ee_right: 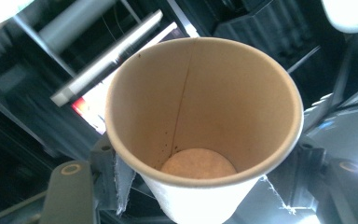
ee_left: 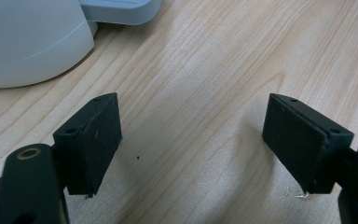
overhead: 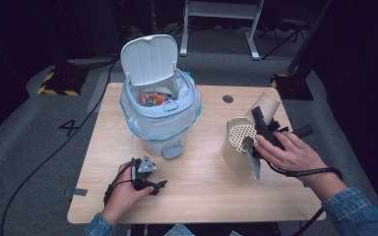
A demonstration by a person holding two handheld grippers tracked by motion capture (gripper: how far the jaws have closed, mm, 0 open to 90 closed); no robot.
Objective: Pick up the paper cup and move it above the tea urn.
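Risk, high view: my right tongs (overhead: 262, 118) pinch a paper cup (overhead: 265, 105) at three o'clock of the bin (overhead: 158, 105); thin wall could crumple. Left gripper view: left tongs (ee_left: 193, 140) gape empty over the surface (ee_left: 205, 56). Right gripper view: cup tilted, may slip.

Denim sleeves (overhead: 354, 209), black jaws, trailing cables.

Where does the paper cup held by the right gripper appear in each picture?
High view: paper cup right of centre, tilted, above the perforated container.
Left gripper view: not in it.
Right gripper view: centre, mouth toward the camera.
Shared landmark: the right gripper clamping it.
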